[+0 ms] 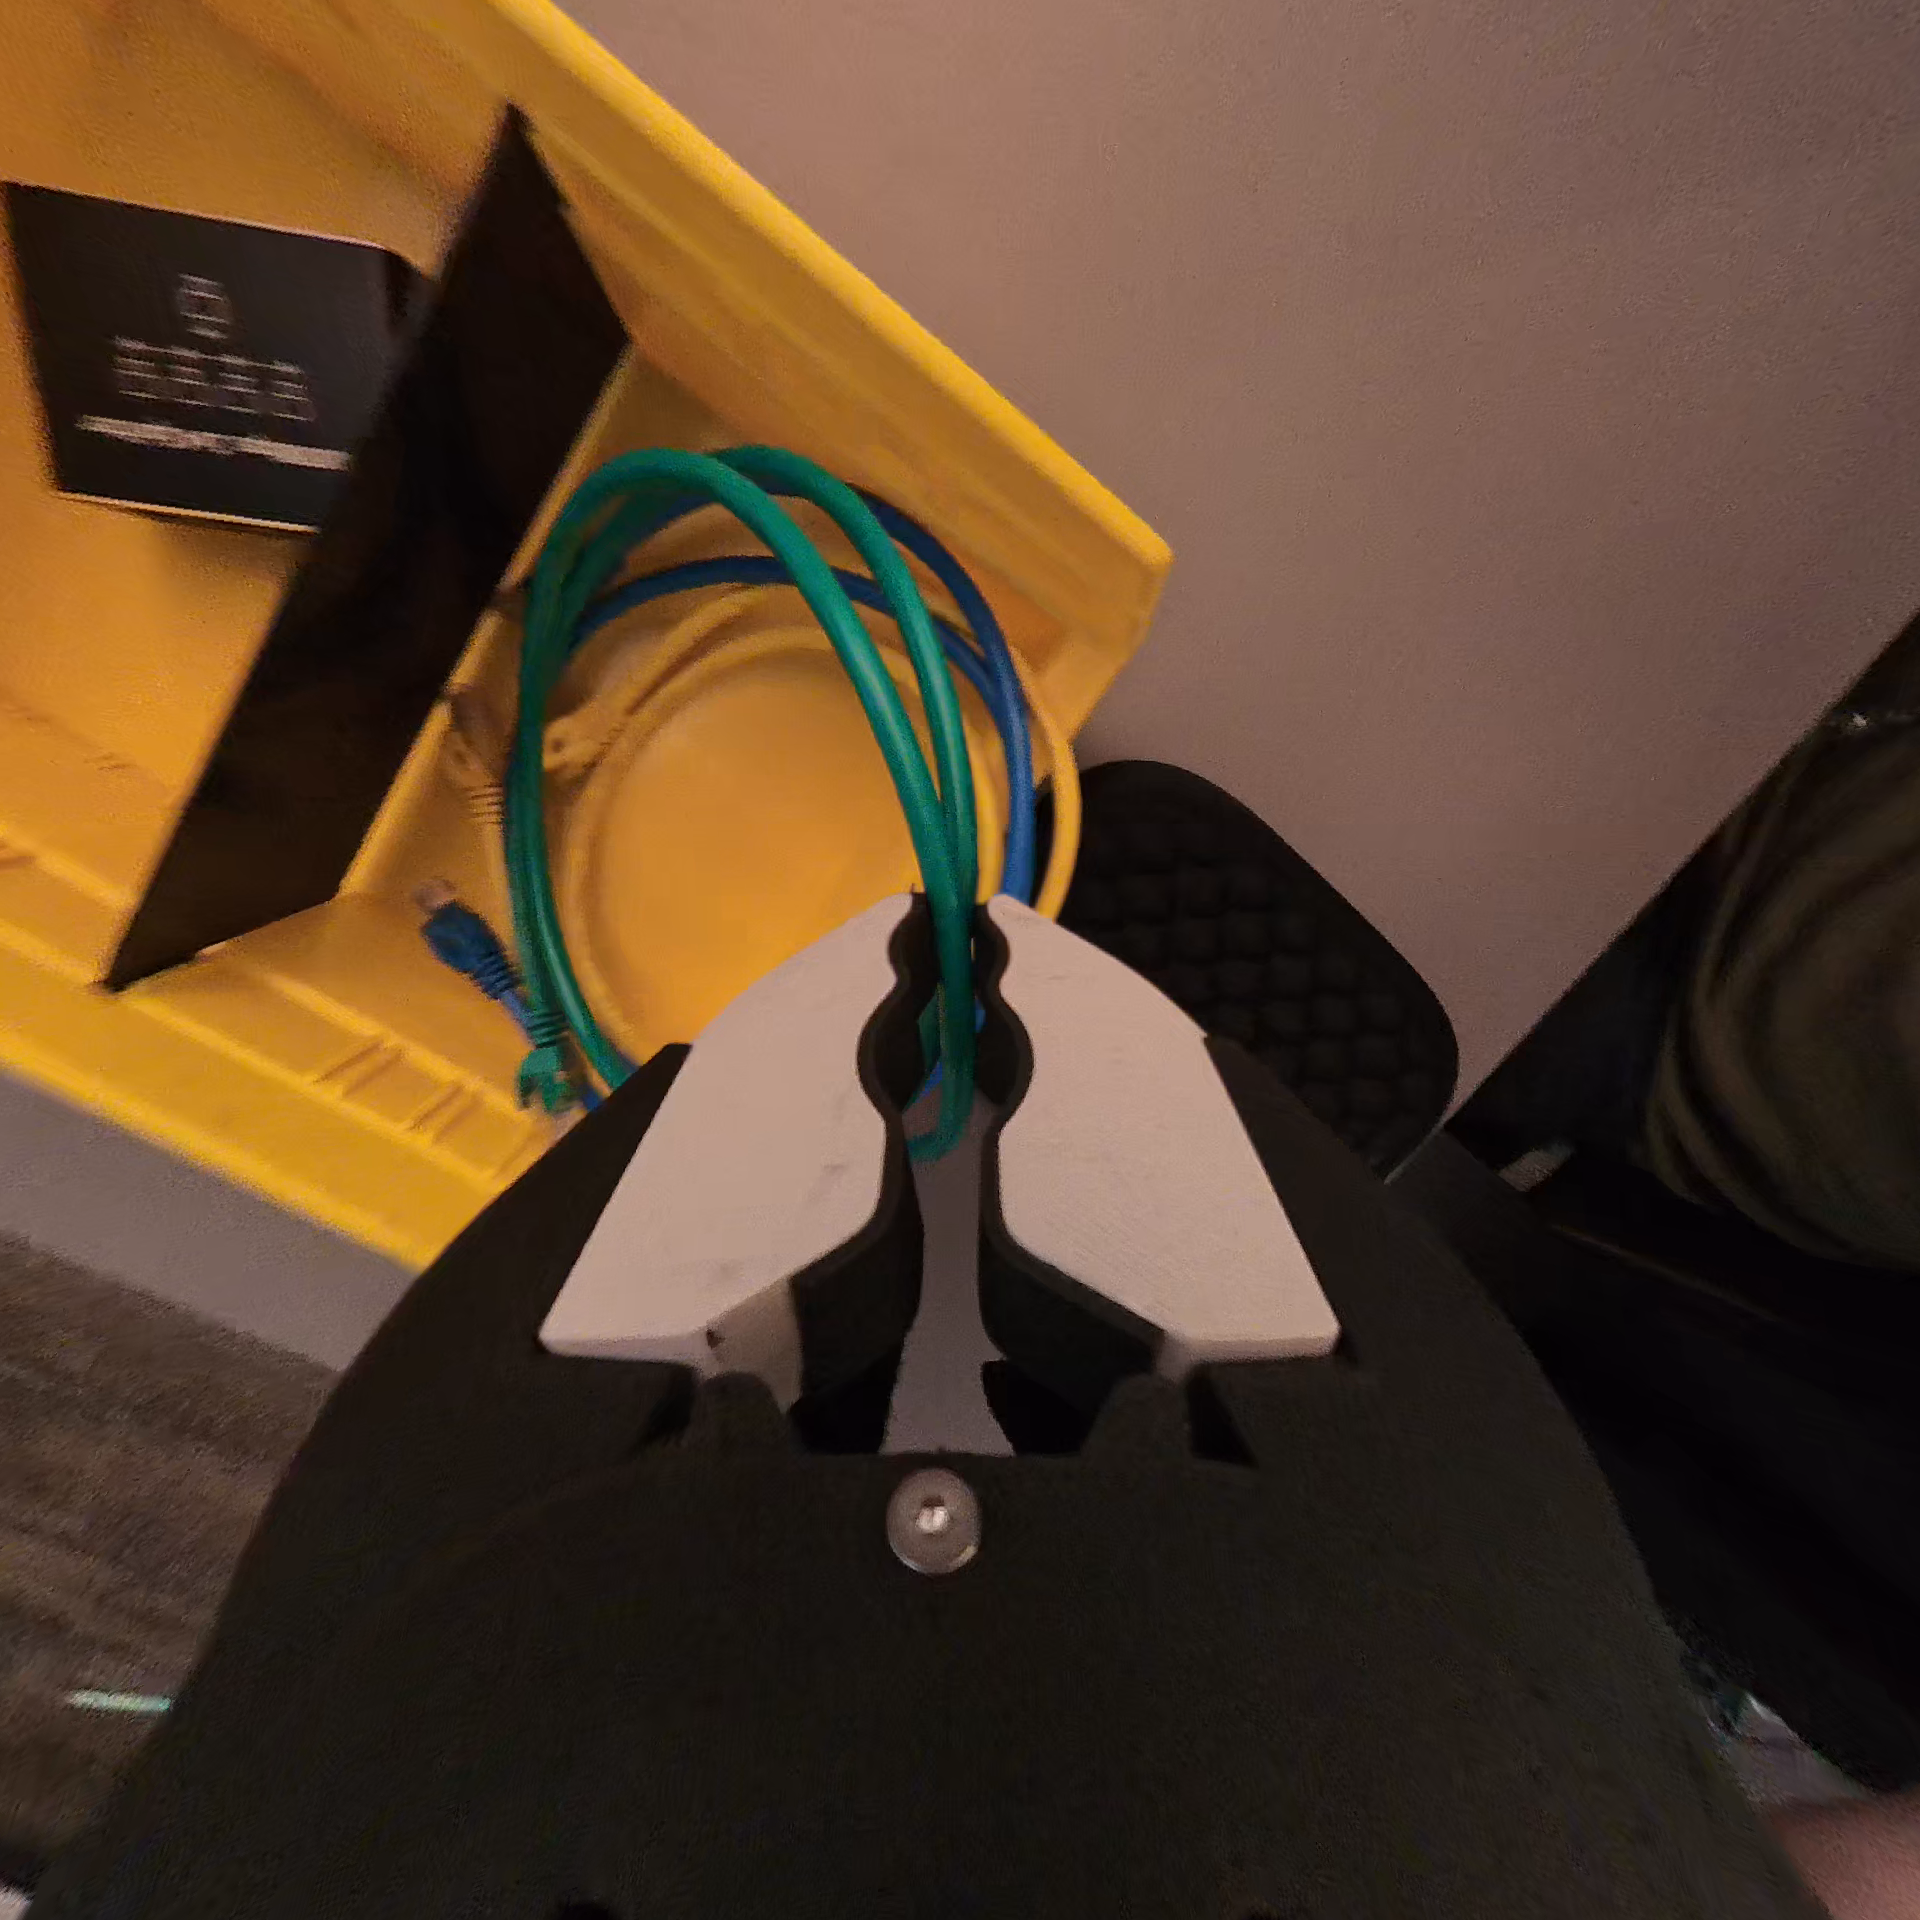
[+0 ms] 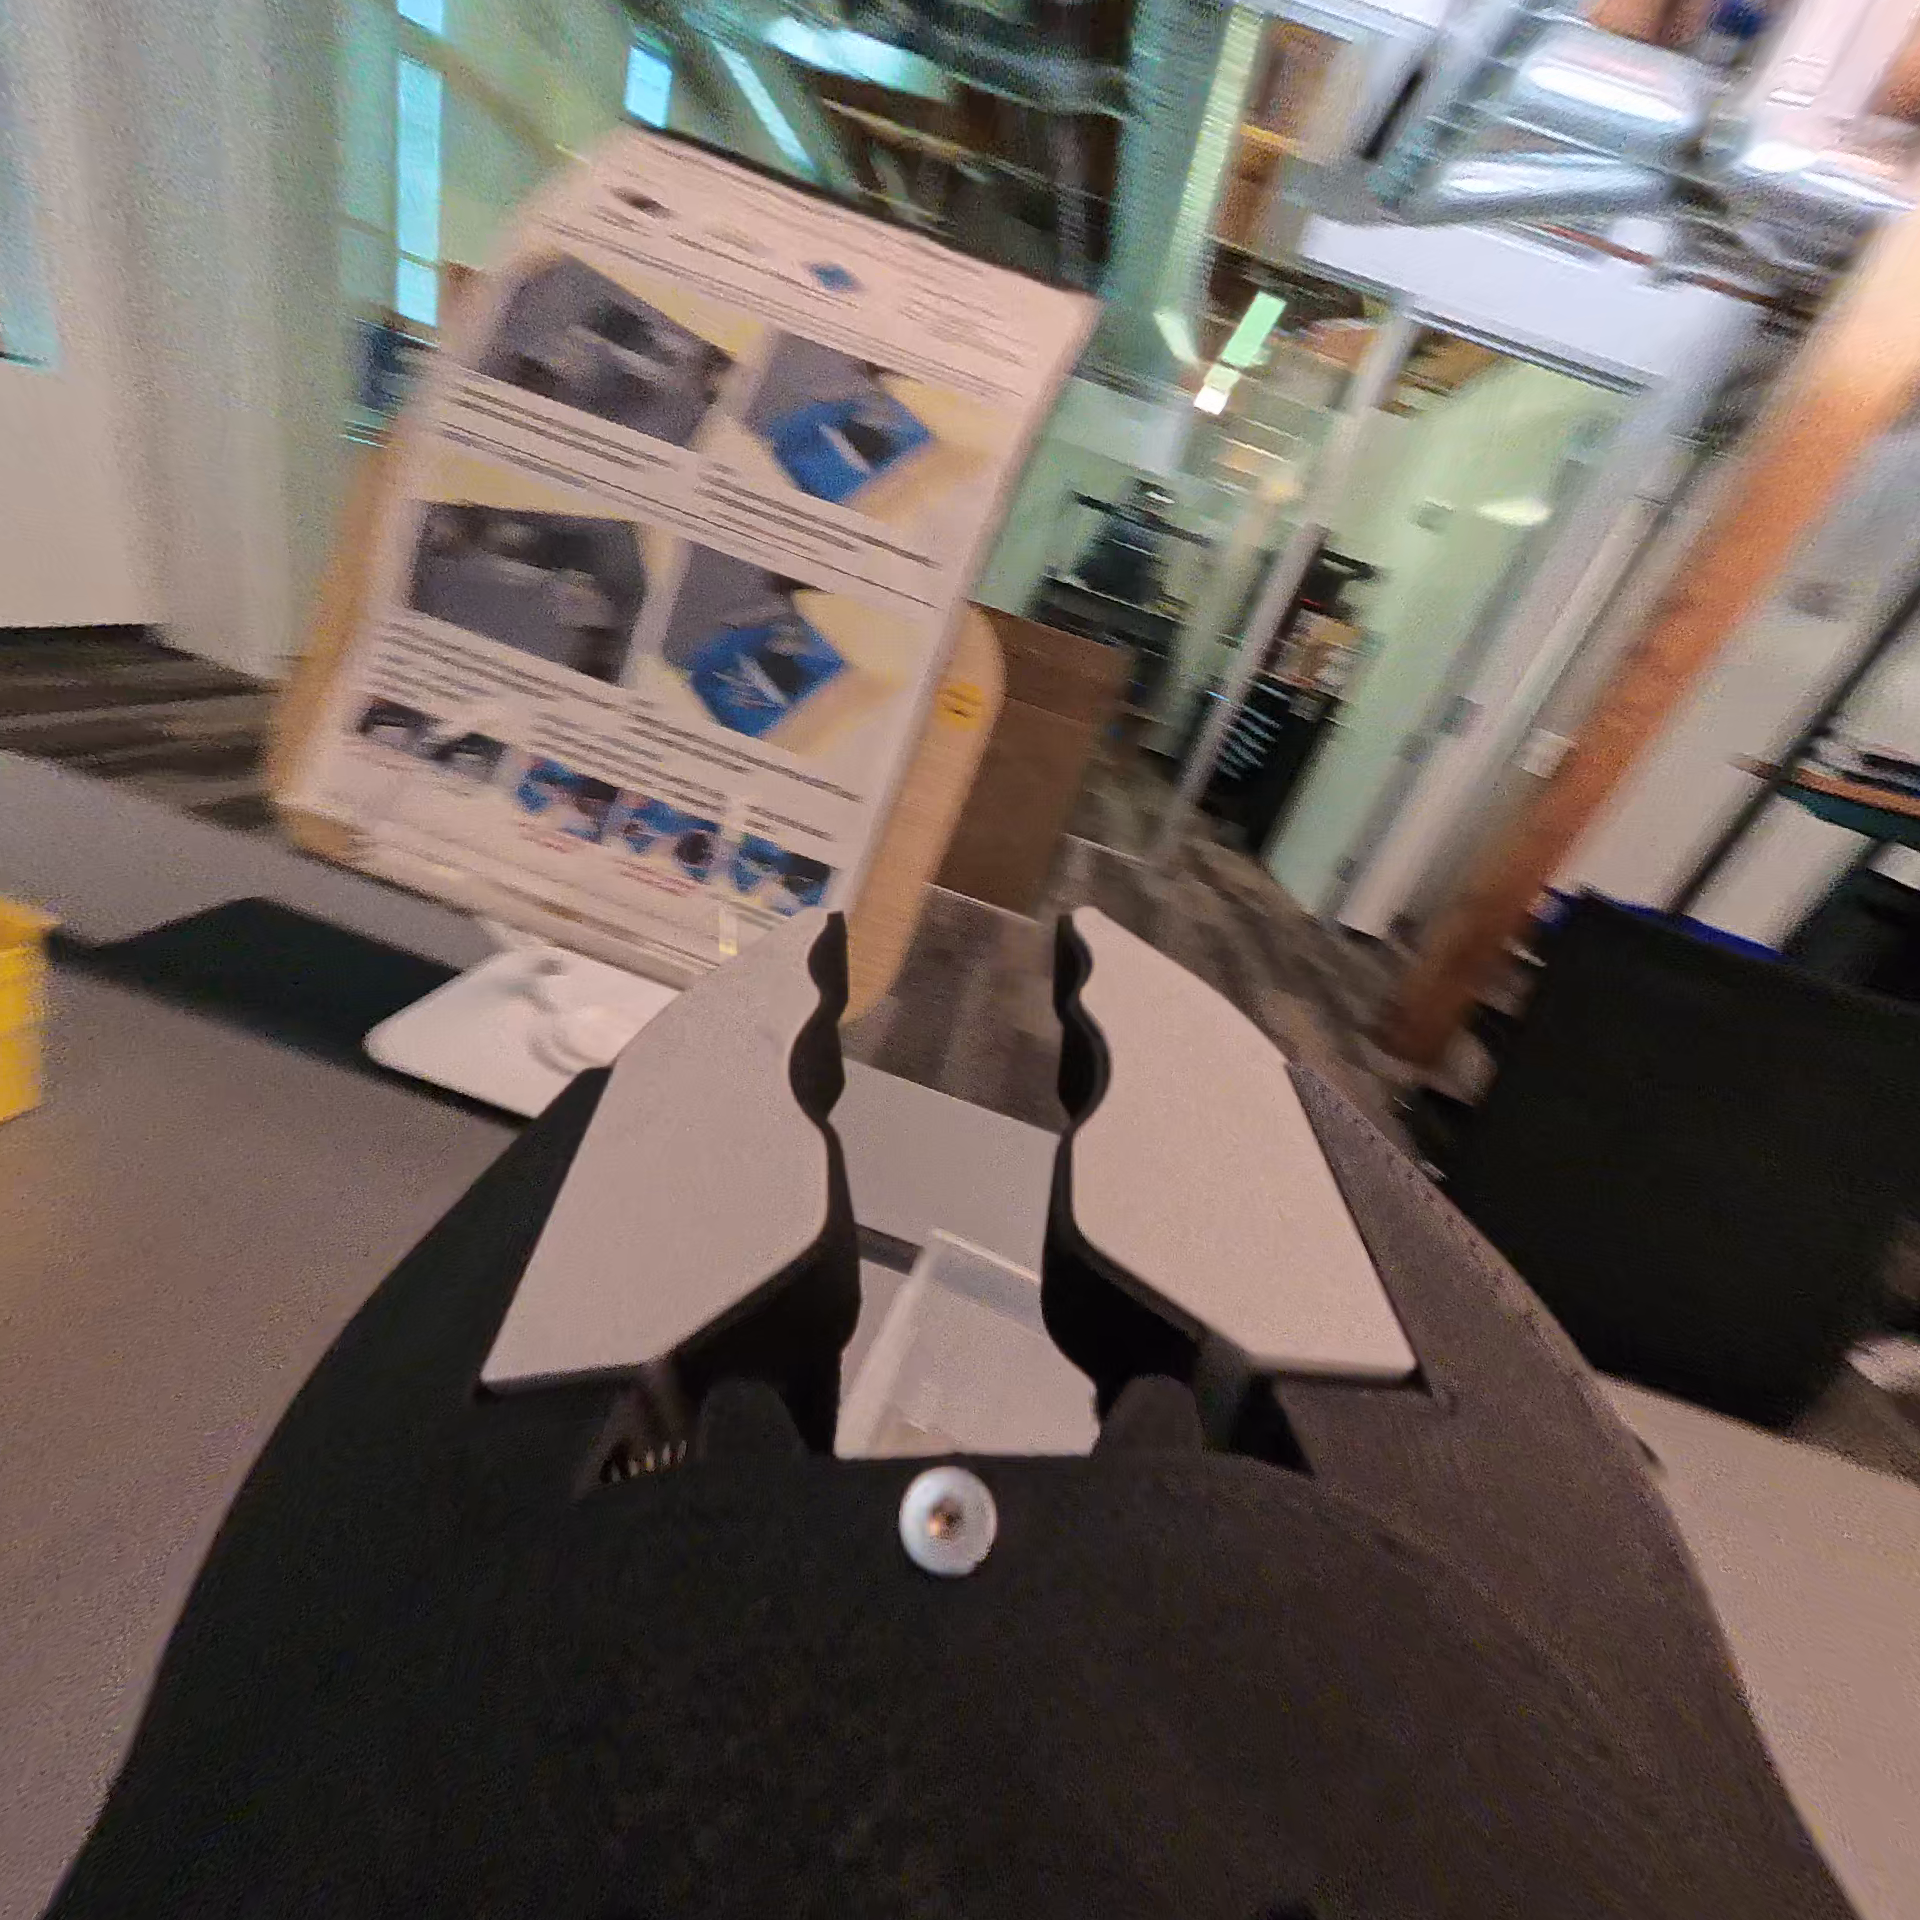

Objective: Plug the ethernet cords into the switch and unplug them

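Observation:
In the left wrist view my left gripper (image 1: 951, 909) is shut on a coiled green ethernet cord (image 1: 831, 582), which loops up out of the jaws over a yellow bin (image 1: 831, 343). A blue cord (image 1: 997, 686) and a yellow cord (image 1: 1065, 800) lie coiled in the bin behind it. A blue plug (image 1: 462, 935) and a green plug (image 1: 545, 1075) hang at the coil's left. A black box (image 1: 197, 353), possibly the switch, lies in the bin. In the right wrist view my right gripper (image 2: 951, 956) is open and empty above a grey table (image 2: 156, 1195).
A black divider (image 1: 384, 582) stands in the bin. A black mesh chair back (image 1: 1247, 966) sits beyond the bin's corner. In the right wrist view a printed poster board (image 2: 675, 540) stands on a white base (image 2: 499, 1029), with a black mat (image 2: 260, 966) and a yellow bin's corner (image 2: 16, 997) at left. Some 50 cm of space lies between my two pairs of fingers. The green plug (image 1: 545, 1075) is about 15 cm from my left fingertips.

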Demonstrator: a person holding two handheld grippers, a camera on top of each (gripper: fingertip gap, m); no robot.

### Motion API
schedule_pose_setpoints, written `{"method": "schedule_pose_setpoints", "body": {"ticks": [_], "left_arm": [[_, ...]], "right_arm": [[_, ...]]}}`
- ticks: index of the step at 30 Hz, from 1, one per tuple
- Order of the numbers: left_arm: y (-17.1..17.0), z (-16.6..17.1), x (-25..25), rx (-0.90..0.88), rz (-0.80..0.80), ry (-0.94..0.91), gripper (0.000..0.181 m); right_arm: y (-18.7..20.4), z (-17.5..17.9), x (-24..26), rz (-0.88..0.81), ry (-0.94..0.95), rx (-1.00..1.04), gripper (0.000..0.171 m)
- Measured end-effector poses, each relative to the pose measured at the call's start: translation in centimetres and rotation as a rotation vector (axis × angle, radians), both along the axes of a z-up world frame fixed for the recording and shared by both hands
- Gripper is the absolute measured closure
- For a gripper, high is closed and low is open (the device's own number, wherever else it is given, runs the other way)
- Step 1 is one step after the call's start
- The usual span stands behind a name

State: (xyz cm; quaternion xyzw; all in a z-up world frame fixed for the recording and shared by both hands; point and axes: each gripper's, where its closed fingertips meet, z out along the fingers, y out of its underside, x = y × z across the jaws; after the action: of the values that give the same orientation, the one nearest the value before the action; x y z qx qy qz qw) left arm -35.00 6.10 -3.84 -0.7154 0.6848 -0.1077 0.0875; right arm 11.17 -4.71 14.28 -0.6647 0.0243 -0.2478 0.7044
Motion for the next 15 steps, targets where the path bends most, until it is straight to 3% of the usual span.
{"method": "schedule_pose_setpoints", "body": {"ticks": [3, 8, 12, 15], "left_arm": [[1.4, 3.0, 0.4, 0.101, 0.045, -0.024, 0.176], [2.6, 11.3, 2.5, 0.222, 0.110, -0.101, 0.176], [0.6, 18.3, 7.6, 0.330, 0.048, -0.263, 0.176], [-2.3, 19.8, 12.0, 0.400, -0.013, -0.348, 0.176]], "right_arm": [[0.4, -1.4, 1.6, -0.151, 0.002, -0.064, 0.130], [2.5, -4.8, 1.5, -0.148, 0.009, -0.198, 0.129], [3.3, -6.0, 1.2, -0.139, -0.005, -0.246, 0.128], [3.6, -6.4, 0.9, -0.121, -0.009, -0.264, 0.128]]}}
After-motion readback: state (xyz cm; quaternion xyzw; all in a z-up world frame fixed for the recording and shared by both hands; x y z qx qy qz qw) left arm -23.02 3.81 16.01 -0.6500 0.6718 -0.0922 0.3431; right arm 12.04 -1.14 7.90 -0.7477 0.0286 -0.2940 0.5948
